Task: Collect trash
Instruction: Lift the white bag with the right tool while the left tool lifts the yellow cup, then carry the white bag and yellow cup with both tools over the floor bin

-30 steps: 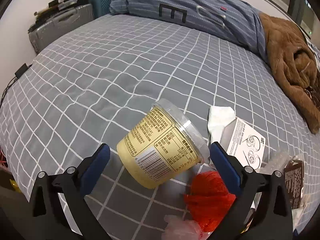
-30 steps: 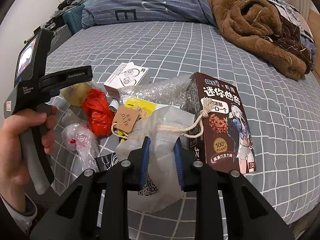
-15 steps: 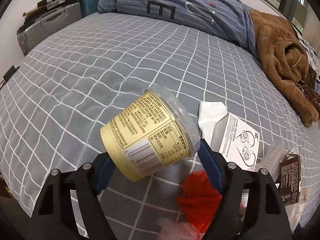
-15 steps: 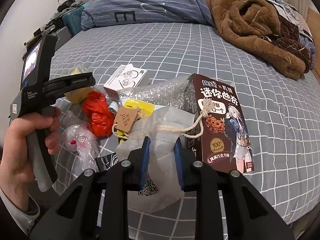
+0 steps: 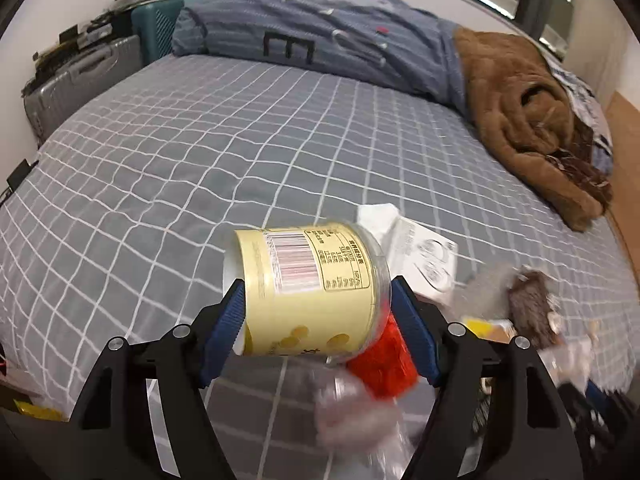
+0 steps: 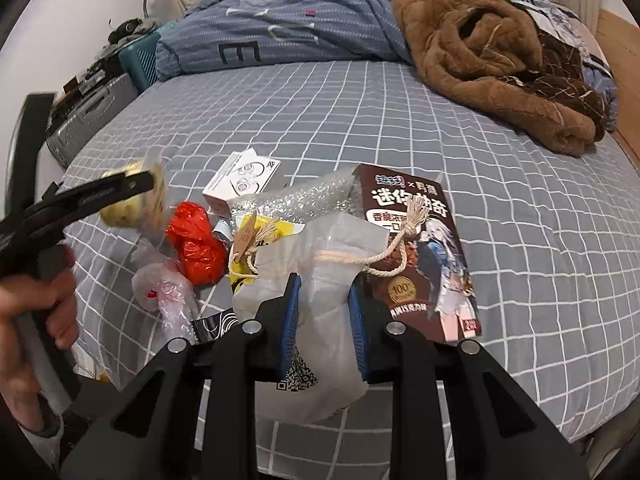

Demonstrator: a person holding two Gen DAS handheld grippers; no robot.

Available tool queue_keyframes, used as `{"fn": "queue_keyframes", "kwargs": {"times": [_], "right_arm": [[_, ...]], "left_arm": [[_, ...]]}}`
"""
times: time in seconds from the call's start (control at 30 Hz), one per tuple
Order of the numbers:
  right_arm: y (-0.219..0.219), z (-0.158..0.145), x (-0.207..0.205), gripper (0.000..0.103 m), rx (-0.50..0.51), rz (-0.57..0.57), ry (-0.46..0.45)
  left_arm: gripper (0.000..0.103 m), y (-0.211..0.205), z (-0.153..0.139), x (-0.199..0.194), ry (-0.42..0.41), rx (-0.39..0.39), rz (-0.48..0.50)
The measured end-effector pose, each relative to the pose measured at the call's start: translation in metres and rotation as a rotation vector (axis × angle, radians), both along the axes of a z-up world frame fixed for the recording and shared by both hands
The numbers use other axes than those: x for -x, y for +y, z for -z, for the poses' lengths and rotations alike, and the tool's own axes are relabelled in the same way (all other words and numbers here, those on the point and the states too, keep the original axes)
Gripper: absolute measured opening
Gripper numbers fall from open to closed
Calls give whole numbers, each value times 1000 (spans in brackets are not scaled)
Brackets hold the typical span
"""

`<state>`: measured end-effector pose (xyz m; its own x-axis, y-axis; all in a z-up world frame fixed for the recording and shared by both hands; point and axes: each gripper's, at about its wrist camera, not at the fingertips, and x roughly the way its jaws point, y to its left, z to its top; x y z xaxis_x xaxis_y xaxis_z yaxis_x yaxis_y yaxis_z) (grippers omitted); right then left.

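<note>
A yellow plastic tub [image 5: 304, 320] with a clear lid lies sideways between my left gripper's [image 5: 318, 292] blue pads, lifted off the grey checked bed [image 5: 200, 152]; the jaws are closing and both pads press on it. In the right wrist view the same tub [image 6: 134, 208] shows blurred at the left, in the gripper a hand [image 6: 48, 308] holds. My right gripper [image 6: 322, 300] is shut on the rim of a white paper bag [image 6: 332, 256] with rope handles. Around the bag lie a red plastic bag [image 6: 196, 240], a brown cookie box [image 6: 420, 248], bubble wrap [image 6: 296, 200] and a white earphone box [image 6: 244, 178].
A crumpled clear plastic bag [image 6: 164, 292] lies near the bed's front edge. A brown fleece blanket [image 6: 492, 52] and a blue striped duvet [image 6: 280, 24] cover the far end of the bed. Suitcases [image 5: 80, 76] stand beyond the bed's left side.
My left gripper's jaws narrowed onto the yellow tub and raised it off the bed; the tub rolled so its barcode faces up. The right gripper keeps its hold on the white bag.
</note>
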<state>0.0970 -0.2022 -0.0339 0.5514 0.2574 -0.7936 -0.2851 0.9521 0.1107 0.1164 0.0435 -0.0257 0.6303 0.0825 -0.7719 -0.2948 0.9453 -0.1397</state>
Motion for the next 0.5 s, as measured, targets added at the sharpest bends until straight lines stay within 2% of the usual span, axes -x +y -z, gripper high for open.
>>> {"fn": "queue_keyframes", "kwargs": {"times": [0.5], "right_arm": [[-14, -43, 52, 23, -42, 45, -48]], "left_arm": [[69, -24, -36, 89, -35, 16, 102]]}}
